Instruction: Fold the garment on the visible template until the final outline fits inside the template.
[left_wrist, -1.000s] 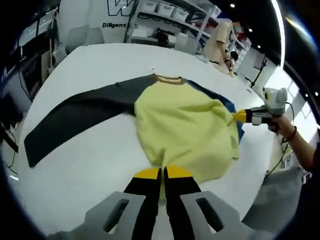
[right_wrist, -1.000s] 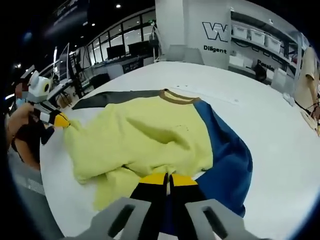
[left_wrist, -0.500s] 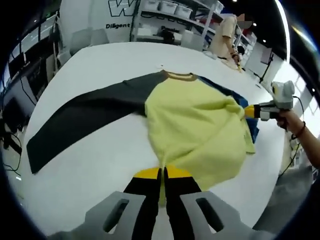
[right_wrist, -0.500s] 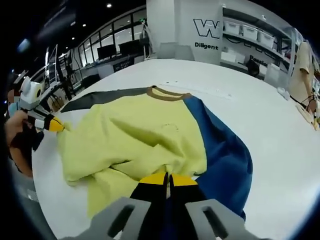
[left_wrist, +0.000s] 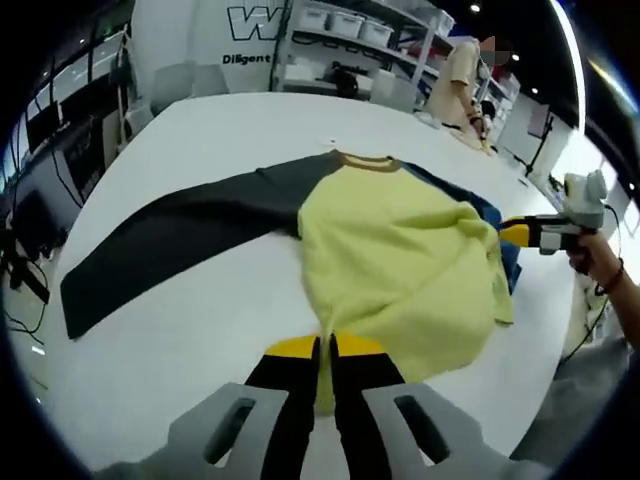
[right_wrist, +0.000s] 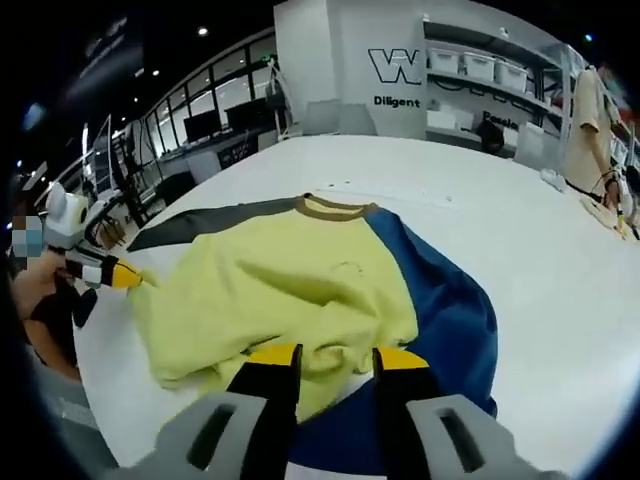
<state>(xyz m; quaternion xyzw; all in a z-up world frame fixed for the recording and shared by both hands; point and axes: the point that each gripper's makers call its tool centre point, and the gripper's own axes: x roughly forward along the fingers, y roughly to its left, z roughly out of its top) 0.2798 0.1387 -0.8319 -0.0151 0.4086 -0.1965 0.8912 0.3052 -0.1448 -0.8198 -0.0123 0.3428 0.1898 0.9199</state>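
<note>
My left gripper (left_wrist: 325, 350) has its jaws pinched together on the yellow hem of the garment (left_wrist: 400, 255), which lies spread on the white table (left_wrist: 200, 310) with its dark sleeve (left_wrist: 170, 235) stretched out flat. My right gripper (right_wrist: 335, 362) hangs over the folded yellow body beside the blue sleeve (right_wrist: 450, 320), jaws apart, gripping nothing.

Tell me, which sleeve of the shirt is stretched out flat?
The dark grey sleeve lies stretched straight across the table. The blue sleeve stays bunched beside the yellow body.
</note>
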